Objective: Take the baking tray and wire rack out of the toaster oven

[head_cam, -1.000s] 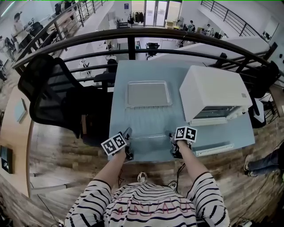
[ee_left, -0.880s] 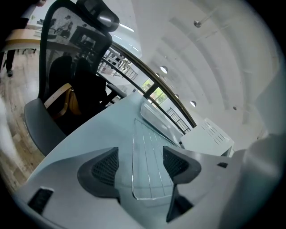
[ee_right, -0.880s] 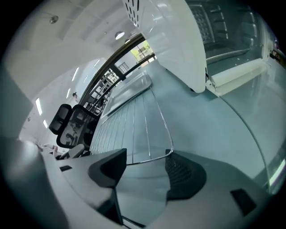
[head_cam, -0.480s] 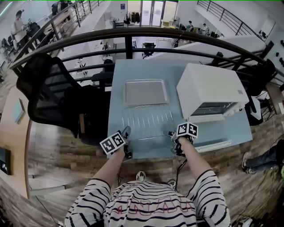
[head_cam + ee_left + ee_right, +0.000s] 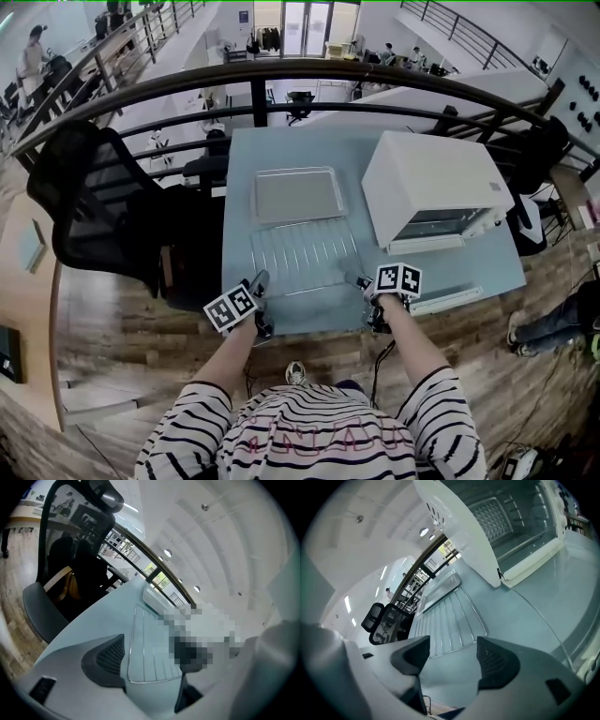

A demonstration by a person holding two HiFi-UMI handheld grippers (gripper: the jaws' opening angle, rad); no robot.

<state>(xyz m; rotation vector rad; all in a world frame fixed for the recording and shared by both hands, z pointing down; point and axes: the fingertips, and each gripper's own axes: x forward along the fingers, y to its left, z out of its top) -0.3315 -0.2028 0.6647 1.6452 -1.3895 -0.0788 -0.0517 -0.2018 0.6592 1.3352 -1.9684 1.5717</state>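
Left gripper (image 5: 152,667): its fingers (image 5: 110,656) are apart and pinch nothing.
Rack (image 5: 302,255) by the left fingers: the rack lies flat on the table (image 5: 281,150). Its near end shows between the two fingers. One near corner is just beside the left finger. The pads do not press on it.
Right gripper (image 5: 452,646): its jaws have just been opening and now stand wide apart. Nothing is held between them.
Rack by the right fingers (image 5: 499,660): its near edge lies just ahead of the tips and a little lower. The fingers do not touch it.
Tray (image 5: 298,195): it lies flat on the table, past the far end of the rack and straight ahead of both pairs of fingers. It is well apart from them.
Oven (image 5: 431,178): it stands open on the table, ahead of the right fingers and off to their right. It is beside the rack and the tray.
Both grippers: they are at the near edge of the table, one at each near corner of the rack.
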